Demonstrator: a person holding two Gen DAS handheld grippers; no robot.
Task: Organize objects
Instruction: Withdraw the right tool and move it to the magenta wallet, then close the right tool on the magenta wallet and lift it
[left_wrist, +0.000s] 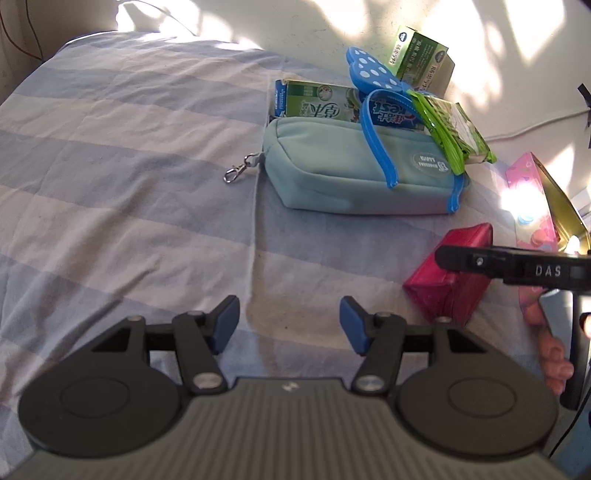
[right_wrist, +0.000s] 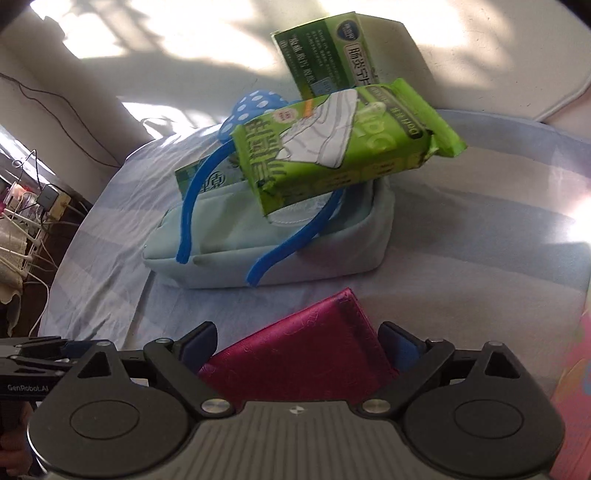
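A magenta pack (right_wrist: 306, 354) lies on the striped bedsheet (left_wrist: 110, 166), between the jaws of my right gripper (right_wrist: 295, 343). The jaws stand wide and the pads sit beside its edges without pressing. In the left wrist view one right finger (left_wrist: 458, 258) crosses over that magenta pack (left_wrist: 450, 288). My left gripper (left_wrist: 290, 325) is open over bare sheet with nothing between its pads. Behind lies a light blue pouch (left_wrist: 351, 177) with a blue spotted headband (left_wrist: 369, 74), a green wipes pack (right_wrist: 340, 147) and a toothpaste box (left_wrist: 332, 107) stacked on and behind it.
A green carton (right_wrist: 332, 55) leans on the wall behind the pouch. A pink box (left_wrist: 532, 206) lies at the right edge. A metal clip (left_wrist: 232, 173) hangs off the pouch's left end. Cables and hangers (right_wrist: 26, 221) crowd the bed's far left side.
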